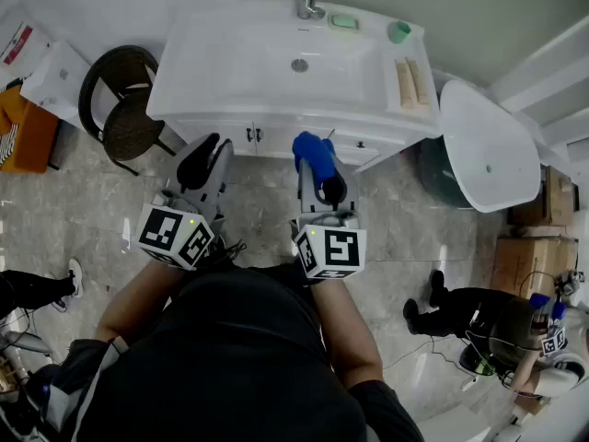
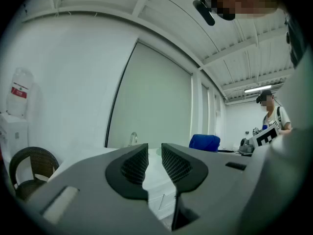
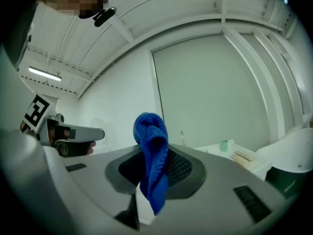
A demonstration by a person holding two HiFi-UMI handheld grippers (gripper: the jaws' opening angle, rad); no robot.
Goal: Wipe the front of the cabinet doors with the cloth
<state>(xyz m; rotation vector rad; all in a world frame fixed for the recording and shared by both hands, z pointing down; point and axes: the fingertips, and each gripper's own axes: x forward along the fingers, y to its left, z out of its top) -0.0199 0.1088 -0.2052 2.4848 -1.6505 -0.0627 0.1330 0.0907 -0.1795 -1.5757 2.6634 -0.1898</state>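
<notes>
A person stands at a white vanity with the right hand-held gripper [image 1: 322, 175] clamped on a fold of blue cloth [image 1: 314, 153], held up just in front of the cabinet doors [image 1: 241, 135]. The left hand-held gripper [image 1: 206, 160] hangs beside it, its jaws a narrow gap apart with nothing between them.

The likeliest trouble is in the grip. In the right gripper view the cloth [image 3: 152, 151] stands bunched above the jaws of the right hand-held gripper [image 3: 154, 175], with only a short tail below, so a firm sweep could drag it free or let the hard jaw tips scrape the paint. The 2 small door handles [image 1: 253, 135] could snag the fabric. The overhanging rim of the worktop [image 1: 184, 90] sits directly above the doors, and a lifted stroke could knock against it. The idle left hand-held gripper [image 2: 154, 156] is close enough to get in the way of a sideways pass.

Much is hard to read. From the head view the door fronts are squeezed to a thin strip under the basin, so their condition cannot be judged, nor whether the cloth touches them. The right gripper view shows wall and ceiling behind the cloth, no door. The left gripper view catches only a sliver of white cabinet between its jaws. The person's torso blocks the floor before the vanity.
</notes>
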